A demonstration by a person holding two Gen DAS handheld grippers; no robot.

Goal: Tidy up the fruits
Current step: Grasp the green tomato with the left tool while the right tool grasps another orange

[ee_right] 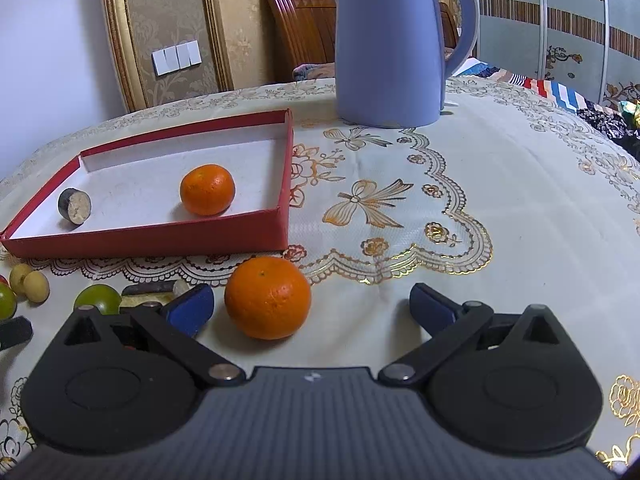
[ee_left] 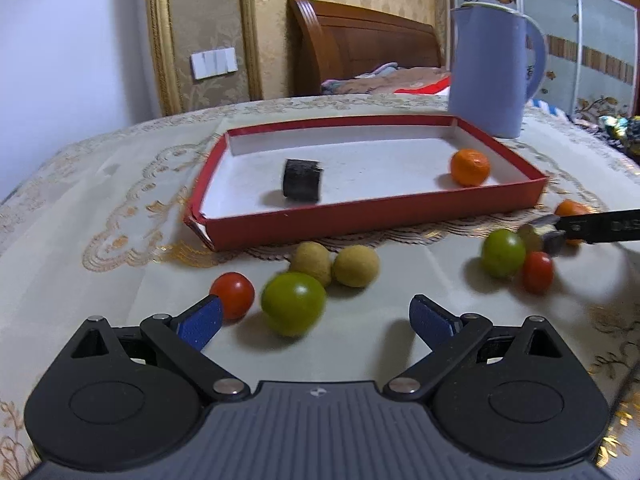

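A red tray [ee_left: 360, 212] [ee_right: 152, 236] with a white floor holds an orange mandarin [ee_left: 470, 167] [ee_right: 207, 189] and a dark cut piece [ee_left: 303, 179] [ee_right: 75, 206]. My left gripper [ee_left: 316, 322] is open above the cloth; a green fruit [ee_left: 293, 303] lies between its fingers, a red tomato [ee_left: 233, 294] by the left finger, two tan fruits [ee_left: 334, 266] beyond. My right gripper [ee_right: 312, 308] is open, with a second mandarin [ee_right: 267, 298] between its fingers, near the left one. Another green fruit [ee_left: 503, 253] and red tomato [ee_left: 538, 272] lie at the right.
A blue kettle [ee_left: 492, 68] [ee_right: 392, 40] stands behind the tray's right end. The table wears an embroidered cream cloth [ee_right: 440, 200]. A wooden headboard [ee_left: 360, 44] and bed lie beyond the table. Dark cut pieces [ee_right: 148, 292] lie left of my right gripper.
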